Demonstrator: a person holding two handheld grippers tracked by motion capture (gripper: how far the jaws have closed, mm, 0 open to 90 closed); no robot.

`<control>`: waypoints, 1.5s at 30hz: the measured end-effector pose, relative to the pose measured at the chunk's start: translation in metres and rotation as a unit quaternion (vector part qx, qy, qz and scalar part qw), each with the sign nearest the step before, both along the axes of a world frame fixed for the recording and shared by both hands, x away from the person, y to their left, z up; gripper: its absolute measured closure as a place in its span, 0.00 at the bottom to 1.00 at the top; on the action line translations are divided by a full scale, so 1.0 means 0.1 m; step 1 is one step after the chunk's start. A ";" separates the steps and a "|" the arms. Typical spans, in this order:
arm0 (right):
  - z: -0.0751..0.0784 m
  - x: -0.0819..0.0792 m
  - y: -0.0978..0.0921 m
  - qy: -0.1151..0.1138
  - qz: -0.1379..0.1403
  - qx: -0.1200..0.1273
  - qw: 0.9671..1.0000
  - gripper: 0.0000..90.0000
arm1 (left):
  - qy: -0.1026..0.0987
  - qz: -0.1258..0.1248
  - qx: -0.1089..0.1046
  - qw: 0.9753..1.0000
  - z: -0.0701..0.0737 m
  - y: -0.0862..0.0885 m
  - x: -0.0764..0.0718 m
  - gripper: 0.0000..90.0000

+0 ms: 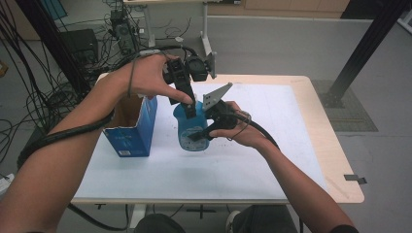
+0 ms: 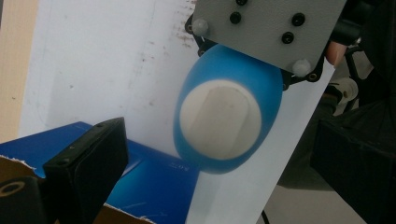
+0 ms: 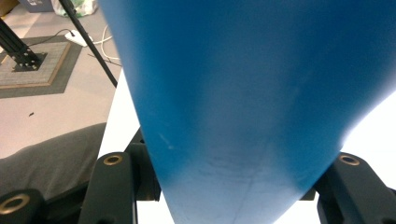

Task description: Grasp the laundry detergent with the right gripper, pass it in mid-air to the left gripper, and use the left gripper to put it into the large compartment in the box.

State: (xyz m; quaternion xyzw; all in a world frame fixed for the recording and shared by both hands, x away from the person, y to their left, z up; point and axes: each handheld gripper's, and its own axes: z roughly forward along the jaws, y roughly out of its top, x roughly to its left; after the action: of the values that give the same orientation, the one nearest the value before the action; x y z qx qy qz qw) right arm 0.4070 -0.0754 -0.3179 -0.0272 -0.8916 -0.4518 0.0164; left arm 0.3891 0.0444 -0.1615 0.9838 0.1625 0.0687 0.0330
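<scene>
A smooth blue plastic bottle with a round white label [image 1: 190, 130] stands clamped in the right tool [image 1: 208, 127]. The left tool [image 1: 188, 104], jaws apart, hangs over its top. Beside it, an open blue cardboard box [image 1: 137, 127]; contents hidden.

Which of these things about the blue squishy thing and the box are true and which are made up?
1. The right gripper is clamped on the blue object. True.
2. The blue box lies flat and shut. False: it stands upright with its top open, beside the blue object.
3. The left gripper is at the top of the blue object. True, though whether its jaws pinch it is unclear.
4. The blue object has a pale oval patch on one end. True.
5. The table has a red cover. False: its cover is white.
</scene>
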 end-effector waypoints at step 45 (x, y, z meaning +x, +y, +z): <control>0.25 -0.06 0.05 -0.020 0.040 0.038 0.998 0.48 | 0.043 -0.024 -0.002 0.999 -0.13 -0.04 -0.01 0.06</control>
State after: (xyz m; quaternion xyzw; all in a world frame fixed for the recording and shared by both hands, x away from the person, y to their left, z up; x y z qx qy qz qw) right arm 0.4005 -0.0702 -0.2933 0.0180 -0.8742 -0.4850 0.0179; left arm 0.3877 0.0408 -0.1745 0.9893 0.1403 0.0252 0.0300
